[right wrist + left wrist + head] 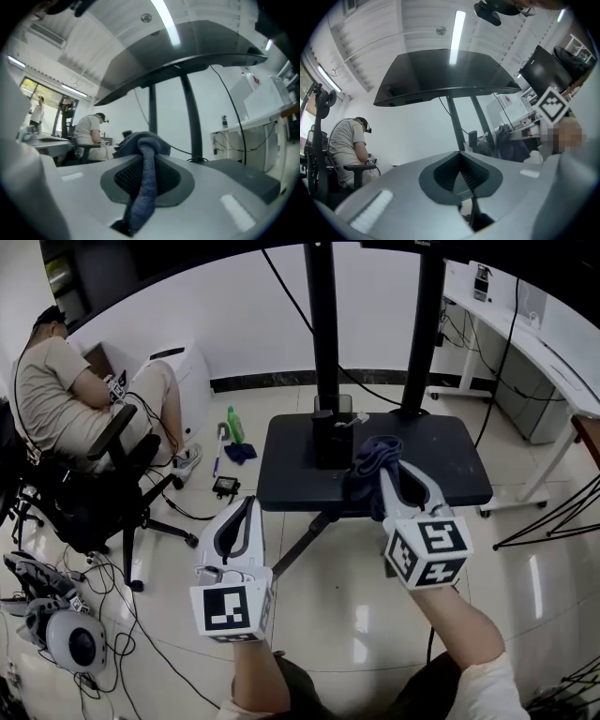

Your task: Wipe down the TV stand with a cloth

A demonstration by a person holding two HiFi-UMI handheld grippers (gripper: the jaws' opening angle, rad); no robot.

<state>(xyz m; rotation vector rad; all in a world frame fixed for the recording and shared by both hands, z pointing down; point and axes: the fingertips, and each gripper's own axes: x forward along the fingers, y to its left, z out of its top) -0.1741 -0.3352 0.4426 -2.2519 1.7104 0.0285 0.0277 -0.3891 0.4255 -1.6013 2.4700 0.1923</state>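
**Q:** Which step is being carried out?

**A:** By judgement, the wipe is only beginning. The TV stand shelf (450,465) is lying dark and mostly bare. The right gripper (386,474) is pinching the blue cloth (368,463) between its jaws. The bunched cloth is hanging over the shelf's middle, apparently touching it. The left gripper (247,510) is hovering over the floor in front of the shelf, with its jaws pressed together on nothing.

**Q:** What is the next move calling for?

**A:** Probably pressing the cloth flat and sweeping it rightward across the open surface, with the pinch kept firm.

**Q:** What is standing in the way?

**A:** The two upright posts (323,334) are rising from the shelf's rear. A black box (330,439) is sitting just beside the cloth, so wiping there is likely requiring a detour. A seated person (70,390) in an office chair (103,493) is sitting well apart at left. A green bottle (234,426) and loose cables (122,615) are lying on the floor, clear of the shelf.
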